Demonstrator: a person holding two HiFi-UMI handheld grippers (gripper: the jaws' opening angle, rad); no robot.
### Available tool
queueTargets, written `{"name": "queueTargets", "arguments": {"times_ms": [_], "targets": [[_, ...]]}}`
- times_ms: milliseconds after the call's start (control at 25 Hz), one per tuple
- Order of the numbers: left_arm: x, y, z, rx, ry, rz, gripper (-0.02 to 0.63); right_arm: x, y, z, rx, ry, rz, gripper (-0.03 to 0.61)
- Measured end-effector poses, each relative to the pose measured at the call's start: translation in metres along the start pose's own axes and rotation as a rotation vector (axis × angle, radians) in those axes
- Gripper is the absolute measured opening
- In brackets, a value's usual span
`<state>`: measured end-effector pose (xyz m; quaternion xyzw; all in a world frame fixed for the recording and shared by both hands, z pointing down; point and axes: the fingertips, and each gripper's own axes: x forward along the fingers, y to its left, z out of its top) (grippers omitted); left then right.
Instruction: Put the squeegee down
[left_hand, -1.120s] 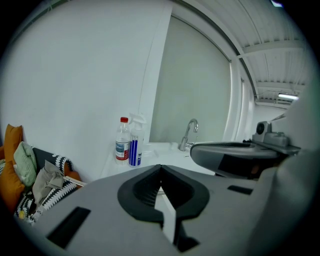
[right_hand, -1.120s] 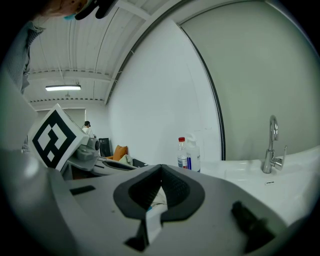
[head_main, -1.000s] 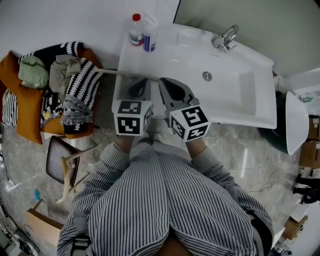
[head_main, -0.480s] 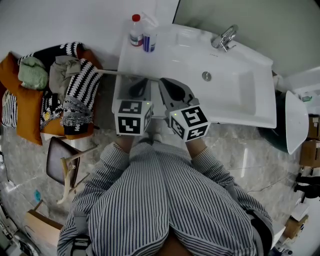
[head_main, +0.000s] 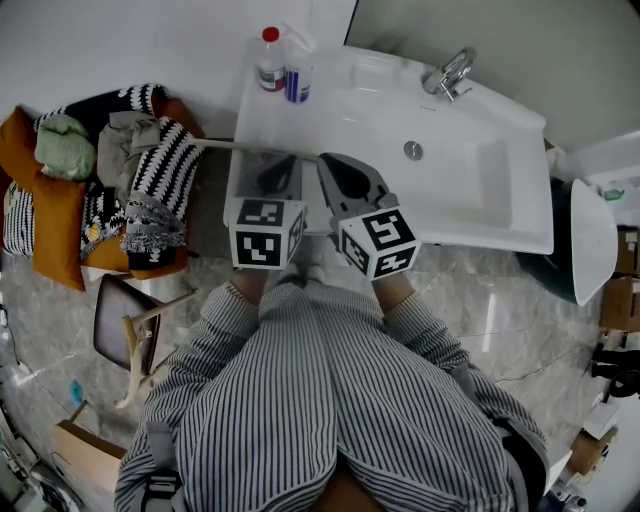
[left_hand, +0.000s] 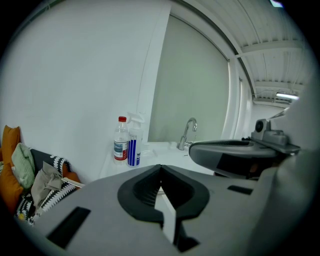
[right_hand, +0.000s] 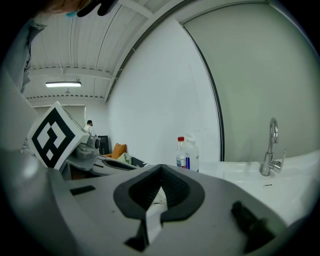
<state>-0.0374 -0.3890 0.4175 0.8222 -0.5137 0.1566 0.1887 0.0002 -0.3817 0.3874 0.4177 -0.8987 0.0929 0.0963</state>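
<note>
The left tongs (head_main: 277, 174) are pressed together, the tips meeting with nothing pinched between them, and the same goes for the right tongs (head_main: 346, 181), closed on empty air. Both are held side by side, close in front of the person's striped shirt (head_main: 340, 400), pointing toward the front left corner of the white sink (head_main: 500, 215); the marker cubes sit just beside each other, and the right tongs are angled a little toward the left pair. From the left tongs (left_hand: 160, 167) you look straight across the sink top at a clear bottle with a red cap (left_hand: 120, 145) and a white spray bottle (left_hand: 133, 145) standing touching one another against the wall, with the tap (left_hand: 188, 132) further right. The right tongs (right_hand: 161, 167) face the same two bottles and the tap (right_hand: 271, 147). The squeegee I cannot pick out for sure; neither pair of tongs holds it, and the nearest match is a thin pale pole (head_main: 250, 148) lying from the heap of clothes (head_main: 140, 170) across to the sink's front edge, just beyond the tong tips. The clothes are heaped against an orange cushion (head_main: 45, 230) on the left, and a small wooden chair (head_main: 125, 330) stands on the marble floor (head_main: 480, 300) below them
</note>
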Motion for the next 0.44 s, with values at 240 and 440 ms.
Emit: {"name": "queueTargets", "arguments": {"times_ms": [240,440], "targets": [[0.0009,-0.0006,0.0009,-0.001,-0.006,0.002,0.011,0.0004,-0.0011,0.0008,-0.006,-0.002,0.000,0.014],[-0.0002,-0.0006,-0.0003,-0.002,-0.004,0.000,0.011,0.0003,0.0027,-0.0013,-0.010,0.005,0.008,0.014]]}}
